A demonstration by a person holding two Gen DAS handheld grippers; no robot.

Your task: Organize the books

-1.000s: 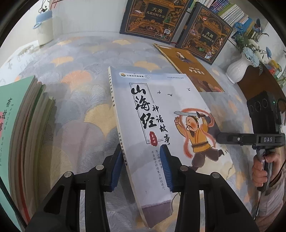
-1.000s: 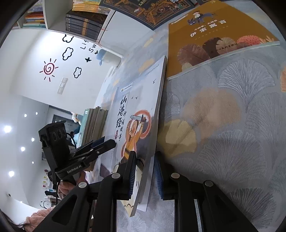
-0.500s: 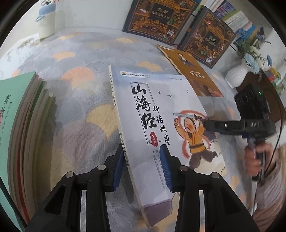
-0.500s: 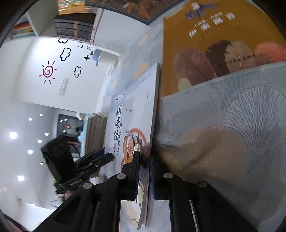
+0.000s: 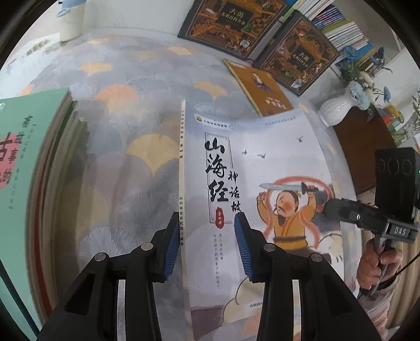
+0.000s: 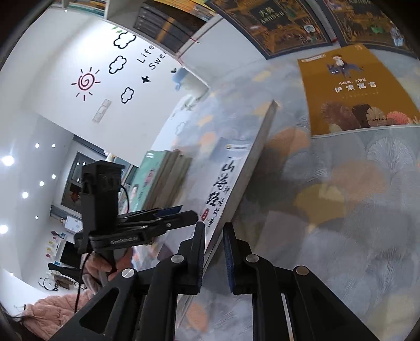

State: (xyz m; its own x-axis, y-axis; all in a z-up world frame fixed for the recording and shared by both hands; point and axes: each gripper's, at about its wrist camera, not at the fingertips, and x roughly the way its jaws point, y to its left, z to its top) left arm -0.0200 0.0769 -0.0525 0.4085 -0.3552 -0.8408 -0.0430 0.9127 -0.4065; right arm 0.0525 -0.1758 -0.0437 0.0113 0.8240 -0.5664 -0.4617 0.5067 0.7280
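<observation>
Left tongs [image 5: 207,245] pinched on the spine edge of the pale storybook [image 5: 262,168]; right tongs [image 6: 214,251] nearly closed on its opposite edge. Book tilted up off the patterned counter [image 5: 126,126], long axis running away from both. Green-covered stack [image 5: 29,183] just left, nearer the left hand.

I see the pale grey paperback [image 5: 262,168], with black brush-script title and a sword-waving figure in orange, raised off the patterned cloth and tilted, spine up. A mustard-yellow book [image 6: 351,89] lies flat near the far edge. Two dark ornate volumes [image 5: 233,23] lean behind it. A green-covered stack [image 5: 23,168] sits at the left edge.
</observation>
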